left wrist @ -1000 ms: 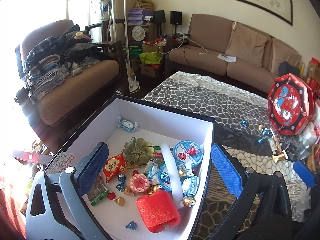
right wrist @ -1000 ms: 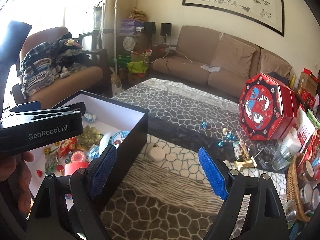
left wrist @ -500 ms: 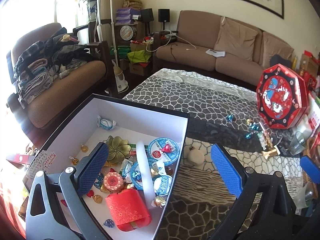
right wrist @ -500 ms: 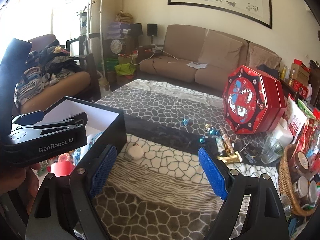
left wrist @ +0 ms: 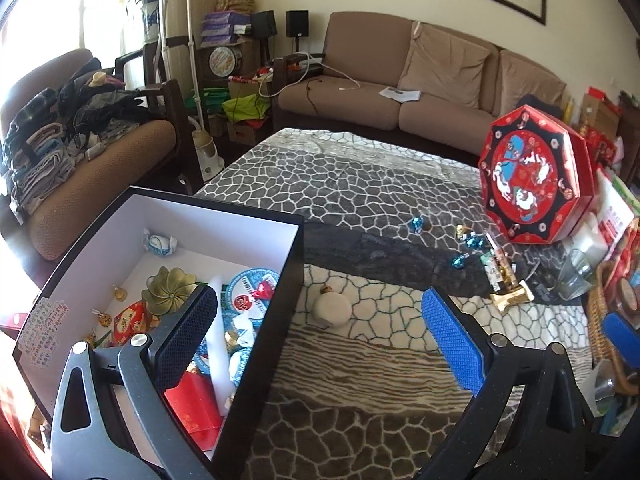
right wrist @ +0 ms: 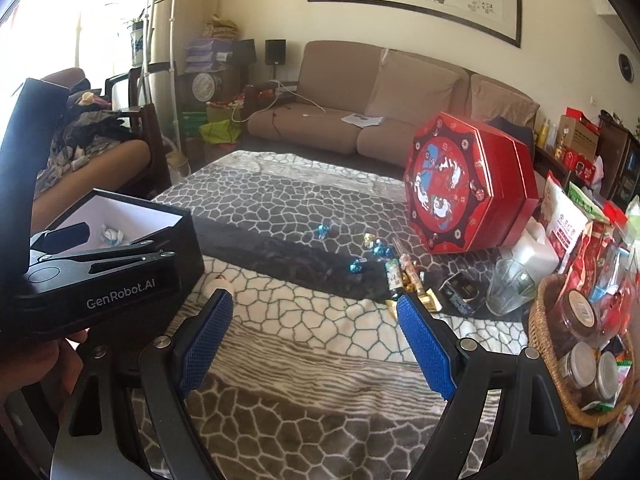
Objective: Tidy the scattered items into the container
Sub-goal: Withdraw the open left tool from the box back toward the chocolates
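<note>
Reading "GenRobot.AI" on left tool.

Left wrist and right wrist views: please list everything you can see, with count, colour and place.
Container box: one, black outside, white inside, table's left edge, holding sweets and packets.
Red packet: one, inside the box, near corner.
Round white item: one, on the cloth just right of the box.
Blue foil candies: several, scattered mid-table.
Gold wrapped sweets: a few, right of the blue ones.
Octagonal gift box: one, red, standing tilted on edge, table's far right.
Glass: one, clear, below the gift box.
Wicker basket: one, brown, right edge, holding jars.
Sofa: one, brown, behind the table.
Left gripper: blue pads, open.
Right gripper: blue pads, open.
</note>
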Tool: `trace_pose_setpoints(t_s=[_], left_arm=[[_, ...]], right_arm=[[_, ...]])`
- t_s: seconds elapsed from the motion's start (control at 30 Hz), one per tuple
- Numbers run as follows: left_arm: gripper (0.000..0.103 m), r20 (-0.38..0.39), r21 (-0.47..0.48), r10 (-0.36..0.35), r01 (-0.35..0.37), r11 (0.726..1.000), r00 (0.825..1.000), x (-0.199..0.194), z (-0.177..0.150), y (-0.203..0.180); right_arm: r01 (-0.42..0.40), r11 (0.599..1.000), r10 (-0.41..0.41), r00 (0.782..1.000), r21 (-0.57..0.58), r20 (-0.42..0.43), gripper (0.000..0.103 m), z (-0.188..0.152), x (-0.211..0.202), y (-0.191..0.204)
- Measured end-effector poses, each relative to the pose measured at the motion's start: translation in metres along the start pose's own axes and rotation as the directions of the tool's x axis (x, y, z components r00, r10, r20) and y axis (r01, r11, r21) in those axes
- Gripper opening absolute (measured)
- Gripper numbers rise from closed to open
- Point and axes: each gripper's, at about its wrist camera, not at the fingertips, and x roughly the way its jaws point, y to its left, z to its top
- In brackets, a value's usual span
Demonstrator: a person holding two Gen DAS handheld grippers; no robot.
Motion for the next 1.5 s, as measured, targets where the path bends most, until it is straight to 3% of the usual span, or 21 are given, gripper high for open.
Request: trace_pose_setpoints(t_s=[0.37, 0.67, 0.9, 1.2, 1.5], left_arm=[[0.103, 0.016, 0.017, -0.094, 0.094, 0.995, 0.995, 0.002, -0.001, -0.048], [0.102, -0.010, 0.005, -0.121, 0.122, 0.993, 0.993, 0.007, -0.004, -0.052], [0.102, 0.002, 0.005, -0.154, 0.154, 0.988, 0.988, 0.004, -0.002, -0.045], [0.102, -0.013, 0.104, -0.160, 0.161, 0.982, 0.987, 0.004, -0.008, -0.060], [0.102, -0.005, 0.081, -0.156, 0.156, 0.984, 0.988, 0.003, -0.006, -0.049]], right_arm=[[0.100, 0.992, -0.097, 0.994, 0.075, -0.045, 0.087, -0.012, 0.006, -0.056], [0.145, 0.975, -0.136, 0.988, 0.169, -0.068, 0.087, -0.018, 0.004, -0.099], [0.105, 0.965, -0.090, 0.993, 0.241, -0.070, 0.087, -0.016, 0.005, -0.110], [0.091, 0.968, -0.076, 0.994, 0.233, -0.075, 0.087, -0.008, 0.013, -0.105], [0.056, 0.947, -0.038, 0.997, 0.315, -0.064, 0.086, -0.001, 0.019, -0.123]])
